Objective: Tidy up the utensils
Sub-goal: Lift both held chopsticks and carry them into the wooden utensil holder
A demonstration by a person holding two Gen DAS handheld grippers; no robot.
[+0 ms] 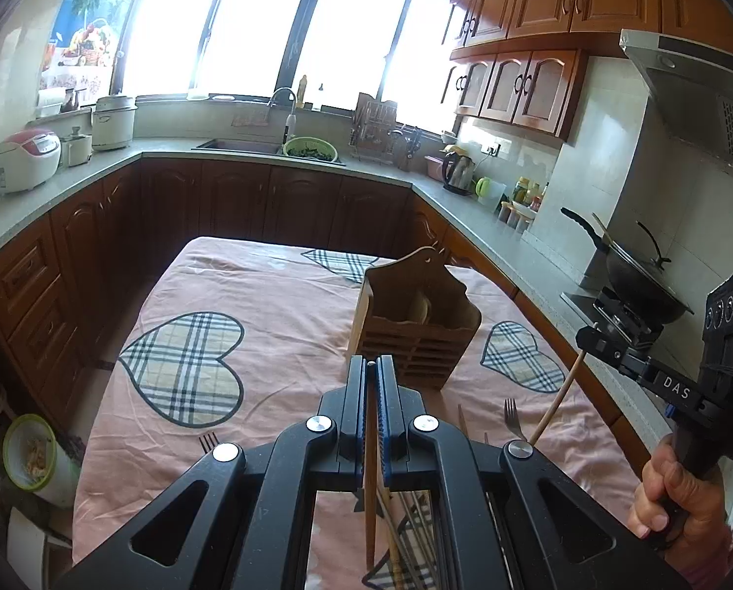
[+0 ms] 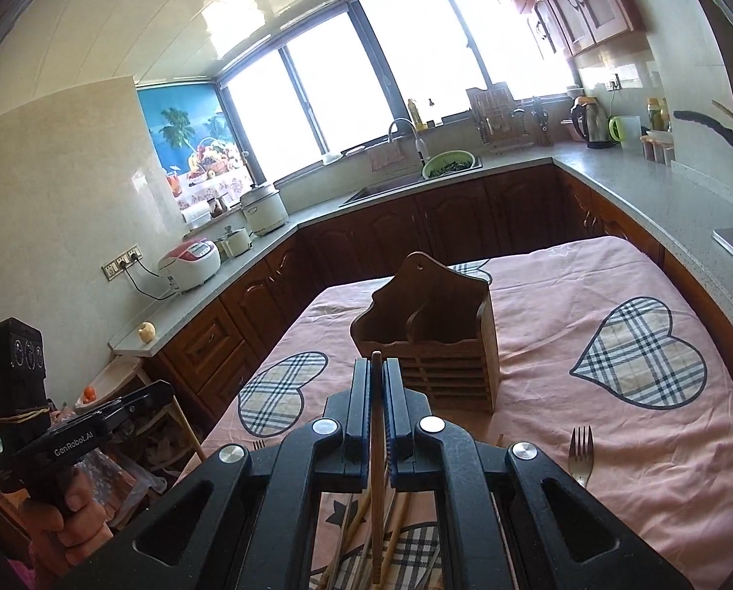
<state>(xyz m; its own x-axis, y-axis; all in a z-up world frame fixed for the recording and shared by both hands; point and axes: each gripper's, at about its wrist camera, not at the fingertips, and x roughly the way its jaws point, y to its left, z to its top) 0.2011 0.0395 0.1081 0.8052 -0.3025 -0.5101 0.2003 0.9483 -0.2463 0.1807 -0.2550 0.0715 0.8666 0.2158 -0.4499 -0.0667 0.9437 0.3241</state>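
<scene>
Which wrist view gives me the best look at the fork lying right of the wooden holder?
The right wrist view: the fork lies in full view on the pink cloth, tines and neck clear. In the left wrist view the fork is smaller, its handle hidden behind the left gripper.

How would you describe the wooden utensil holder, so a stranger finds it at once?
Look at the table with the pink cloth and its checked hearts. Near the middle stands the wooden utensil holder, a slatted brown box with a peaked back. It is the only upright thing; the fork lies flat.

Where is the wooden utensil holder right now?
In both wrist views the wooden utensil holder stands upright on the pink tablecloth, just beyond the tips of both tongs.
</scene>
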